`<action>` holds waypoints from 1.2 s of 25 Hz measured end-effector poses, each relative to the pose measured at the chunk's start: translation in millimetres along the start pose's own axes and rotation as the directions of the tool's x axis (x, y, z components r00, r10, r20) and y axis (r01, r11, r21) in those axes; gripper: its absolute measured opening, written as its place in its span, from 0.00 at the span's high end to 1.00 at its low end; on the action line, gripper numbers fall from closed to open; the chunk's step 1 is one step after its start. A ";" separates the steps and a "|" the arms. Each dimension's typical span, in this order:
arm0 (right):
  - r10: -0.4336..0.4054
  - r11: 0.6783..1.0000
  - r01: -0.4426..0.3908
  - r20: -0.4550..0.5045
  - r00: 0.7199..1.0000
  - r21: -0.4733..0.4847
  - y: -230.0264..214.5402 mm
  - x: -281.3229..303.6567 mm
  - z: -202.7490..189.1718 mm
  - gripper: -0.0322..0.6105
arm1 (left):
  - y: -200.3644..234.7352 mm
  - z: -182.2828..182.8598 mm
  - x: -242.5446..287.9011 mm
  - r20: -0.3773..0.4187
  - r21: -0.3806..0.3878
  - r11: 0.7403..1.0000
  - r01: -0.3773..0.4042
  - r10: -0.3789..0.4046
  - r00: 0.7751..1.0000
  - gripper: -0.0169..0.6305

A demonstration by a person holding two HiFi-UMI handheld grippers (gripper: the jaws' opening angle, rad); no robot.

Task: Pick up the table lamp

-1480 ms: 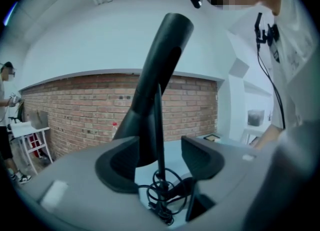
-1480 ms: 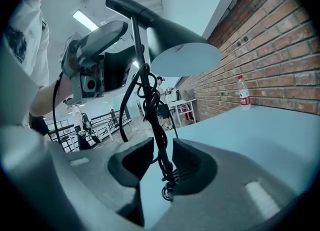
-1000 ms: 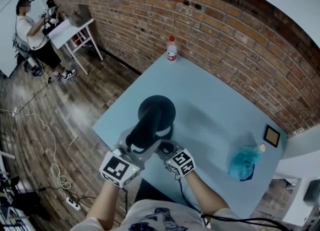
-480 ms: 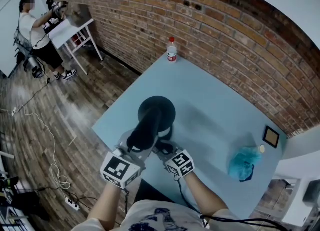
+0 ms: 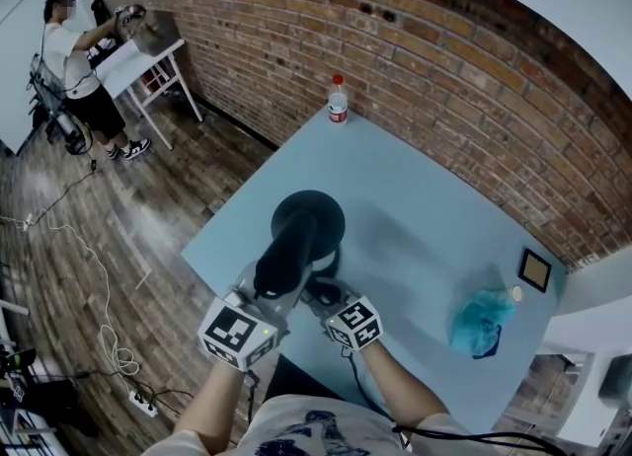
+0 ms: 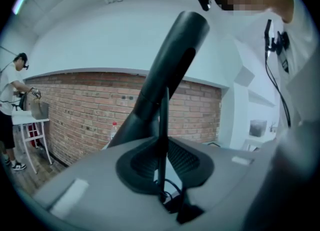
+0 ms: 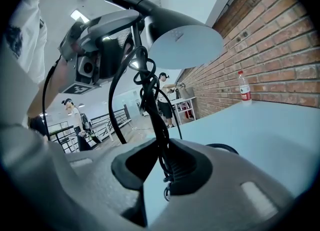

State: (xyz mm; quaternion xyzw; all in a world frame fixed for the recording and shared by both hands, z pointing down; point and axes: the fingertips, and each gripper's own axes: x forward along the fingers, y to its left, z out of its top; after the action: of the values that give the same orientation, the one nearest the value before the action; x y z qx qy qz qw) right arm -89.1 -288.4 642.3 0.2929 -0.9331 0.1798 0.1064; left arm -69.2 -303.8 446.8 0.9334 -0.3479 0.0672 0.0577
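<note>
We see the table lamp (image 5: 308, 219), all black, near the near-left edge of the table (image 5: 425, 197) in the head view. Its round top lies toward twelve o'clock and its thick arm slants back toward six o'clock, where both grippers meet it. Whether it rests on the table top or hangs clear of it we cannot tell.

The left gripper (image 6: 161, 172) comes in from seven o'clock. Its jaws have just been closing, and in its own view they stand narrow. The pads pinch a thin, taut black line that runs up into the lamp's thick arm (image 6: 170, 60); we cannot tell whether it is a slim rod or a stretched cord.

The right gripper (image 7: 159, 167) comes in from five o'clock, just beside the left one. Its jaws have just been closing a little too. The lamp's twisted cord (image 7: 150, 95) stands between them, bunched against the ribbed pad, and the half-closed jaws grip it. At eleven o'clock in that view we see the left gripper and the lamp's shade (image 7: 185, 45), pale inside.

A plastic bottle (image 5: 338, 101) with a red cap stands at twelve o'clock from the lamp, at the far corner by the brick wall (image 5: 474, 79). A crumpled blue bag (image 5: 481, 318) lies at four o'clock, well apart, with a small square frame (image 5: 536, 268) just beyond it. Far off at ten o'clock, a person (image 5: 71, 59) stands at a white table (image 5: 138, 57).
</note>
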 end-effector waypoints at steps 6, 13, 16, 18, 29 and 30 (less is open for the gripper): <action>-0.007 1.000 0.007 0.003 1.000 0.014 -0.2 -0.6 1.9 0.86 | -0.5 1.6 0.3 0.042 0.010 1.000 -0.016 0.015 0.999 0.91; -0.019 0.999 0.018 0.023 1.000 0.028 9.9 -3.9 7.1 0.86 | 2.2 9.9 -1.4 0.058 -0.003 1.000 -0.012 0.012 0.998 0.91; -0.027 0.999 0.027 0.026 0.999 0.034 13.4 -6.2 6.4 0.86 | -4.1 10.4 -3.1 0.050 0.008 1.000 0.002 -0.002 0.999 0.91; -0.027 0.999 0.027 0.026 0.999 0.032 16.5 -7.9 6.0 0.86 | -8.9 10.8 -4.7 0.049 0.019 1.000 0.007 -0.007 0.999 0.91; -0.068 0.998 0.069 0.062 0.996 -0.010 23.4 -31.2 27.1 0.86 | -29.0 38.2 -18.5 0.116 0.042 0.999 0.009 -0.014 0.993 0.91; -0.072 0.997 0.074 0.066 0.995 -0.018 23.6 -34.6 30.5 0.86 | -31.5 42.3 -19.4 0.123 0.045 0.999 0.012 -0.018 0.992 0.91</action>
State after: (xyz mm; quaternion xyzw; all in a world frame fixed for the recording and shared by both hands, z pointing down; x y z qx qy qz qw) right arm -77.9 -265.0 597.6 0.3314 -0.9265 0.1566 0.0853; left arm -59.4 -274.2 400.1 0.9394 -0.3422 0.0163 0.0161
